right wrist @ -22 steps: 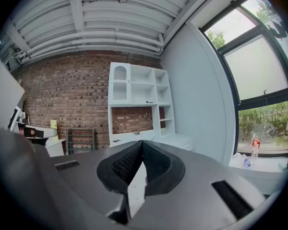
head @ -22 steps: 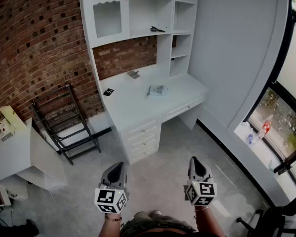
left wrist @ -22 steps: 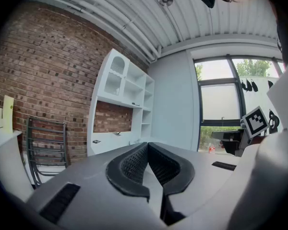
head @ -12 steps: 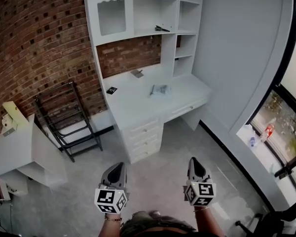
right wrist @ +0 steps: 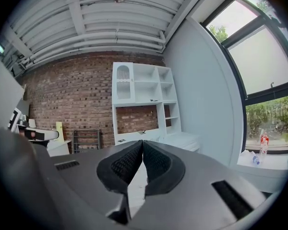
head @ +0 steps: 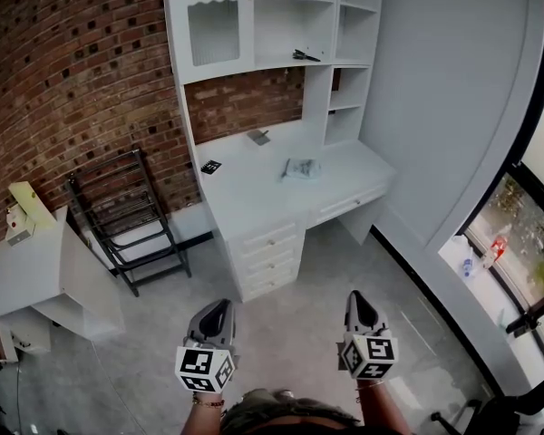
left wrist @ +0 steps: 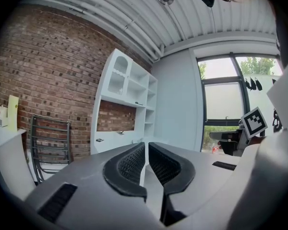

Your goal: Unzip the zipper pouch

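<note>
The zipper pouch (head: pixel 300 168) lies as a small pale grey packet on the white desk (head: pixel 254 193) across the room, far from both grippers. My left gripper (head: pixel 215 311) and right gripper (head: pixel 357 303) are held side by side low in the head view, above the grey floor, both pointing toward the desk. Both are shut with nothing between the jaws. In the left gripper view the left gripper (left wrist: pixel 146 145) shows its dark pads closed tip to tip, and the right gripper (right wrist: pixel 142 143) looks the same in its own view.
A white shelf unit (head: pixel 272 25) stands on the desk against a brick wall (head: pixel 72 80). A black metal rack (head: pixel 127 216) leans left of the desk, with a white cabinet (head: pixel 36 279) further left. A window ledge (head: pixel 490 261) with bottles runs along the right.
The desk and shelves have drifted slightly right and down in the head view as the camera shifted. Both grippers stay shut in the same spot in the view.
</note>
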Demonstrator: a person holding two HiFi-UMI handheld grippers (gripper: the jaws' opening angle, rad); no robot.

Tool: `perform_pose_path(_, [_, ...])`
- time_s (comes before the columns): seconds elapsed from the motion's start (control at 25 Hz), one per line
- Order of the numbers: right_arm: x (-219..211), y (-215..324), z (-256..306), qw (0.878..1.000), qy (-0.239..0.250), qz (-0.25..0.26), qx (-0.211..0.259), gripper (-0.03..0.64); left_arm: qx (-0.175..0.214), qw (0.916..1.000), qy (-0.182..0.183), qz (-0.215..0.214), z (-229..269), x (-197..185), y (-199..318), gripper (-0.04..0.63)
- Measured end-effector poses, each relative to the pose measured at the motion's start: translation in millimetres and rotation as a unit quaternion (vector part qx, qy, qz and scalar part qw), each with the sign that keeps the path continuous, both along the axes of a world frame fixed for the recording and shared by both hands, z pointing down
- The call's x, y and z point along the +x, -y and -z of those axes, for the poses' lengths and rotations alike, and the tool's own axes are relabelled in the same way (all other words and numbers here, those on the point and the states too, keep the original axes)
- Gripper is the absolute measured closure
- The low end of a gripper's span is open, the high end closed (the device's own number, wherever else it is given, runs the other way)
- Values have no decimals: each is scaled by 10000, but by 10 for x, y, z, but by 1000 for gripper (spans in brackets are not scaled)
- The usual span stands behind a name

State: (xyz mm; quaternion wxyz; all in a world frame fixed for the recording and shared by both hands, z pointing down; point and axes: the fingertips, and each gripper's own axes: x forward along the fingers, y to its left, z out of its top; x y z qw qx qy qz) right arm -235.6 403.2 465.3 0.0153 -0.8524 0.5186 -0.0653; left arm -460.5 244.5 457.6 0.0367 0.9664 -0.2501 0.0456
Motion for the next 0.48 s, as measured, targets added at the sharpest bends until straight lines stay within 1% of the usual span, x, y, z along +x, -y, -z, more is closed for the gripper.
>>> perform_pose_path(0.08, [22, 16, -14, 10000, 44, 20, 2, 607, -1, 10000, -23, -4, -3, 0, 10, 591])
perform_pose_path(0.16, [9, 48, -26, 9999, 84, 132, 19, 546, -26, 10000, -31, 11, -22, -4, 28, 583])
perform_pose_path(0.2, [0, 64, -31, 9998, 88, 194, 25, 530, -56, 10000, -45, -1, -34, -1, 35, 556])
perform_pose_path(0.28, [-13, 91, -39, 9995, 89, 308, 25, 472, -125, 9999, -89, -50, -50, 14, 43, 458])
perform_pose_path(0.32, [-19, 102, -43, 9993, 99, 366, 18, 451, -144, 9998, -110, -69, -52, 20, 46, 419])
perform_pose_path(0.4, [-34, 119, -64, 9988, 122, 468, -14, 429, -150, 9998, -134, -91, -62, 23, 50, 372])
perform_pose_path(0.48, [-37, 132, -97, 9985, 119, 534, -66, 391, -147, 9997, -134, -114, -81, 30, 51, 333])
